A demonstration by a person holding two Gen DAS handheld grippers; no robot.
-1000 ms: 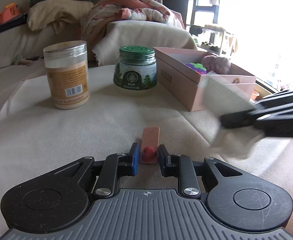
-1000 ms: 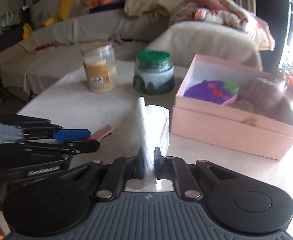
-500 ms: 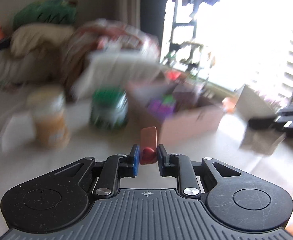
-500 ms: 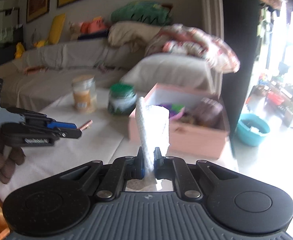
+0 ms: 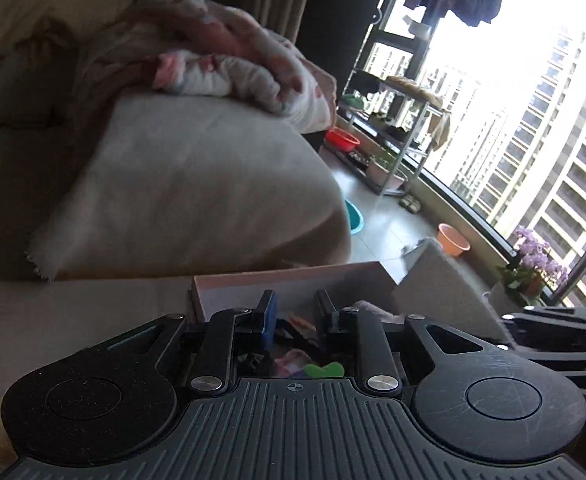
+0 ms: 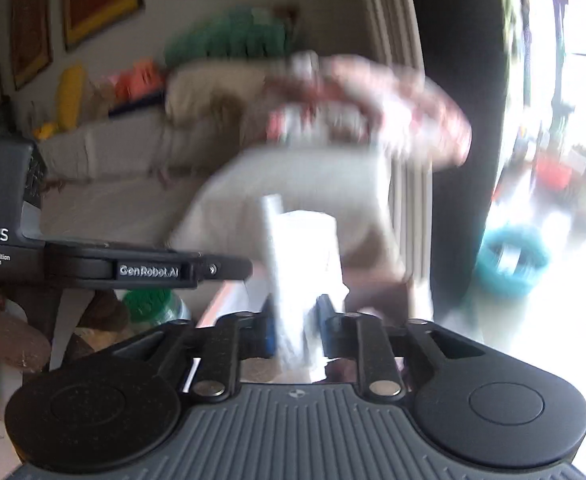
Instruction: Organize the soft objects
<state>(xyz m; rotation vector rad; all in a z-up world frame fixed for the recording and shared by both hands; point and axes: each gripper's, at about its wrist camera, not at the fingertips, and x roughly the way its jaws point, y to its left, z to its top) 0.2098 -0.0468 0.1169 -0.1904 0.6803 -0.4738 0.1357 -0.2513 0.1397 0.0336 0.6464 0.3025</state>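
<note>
1. Left tongs (image 5: 293, 312) stand apart, empty, over the pink box (image 5: 293, 280); dipping lower could snag the toys inside.
2. Right tongs (image 6: 295, 320) pinch the white cloth (image 6: 301, 264) in mid-air; swinging fast, it could slip out short of the box.

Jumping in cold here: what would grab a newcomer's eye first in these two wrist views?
Probably the white cloth standing upright between the right gripper's fingers, centre frame. Next, the left gripper, jaws apart over the pink box, and the glaring window with tower blocks at right.
</note>
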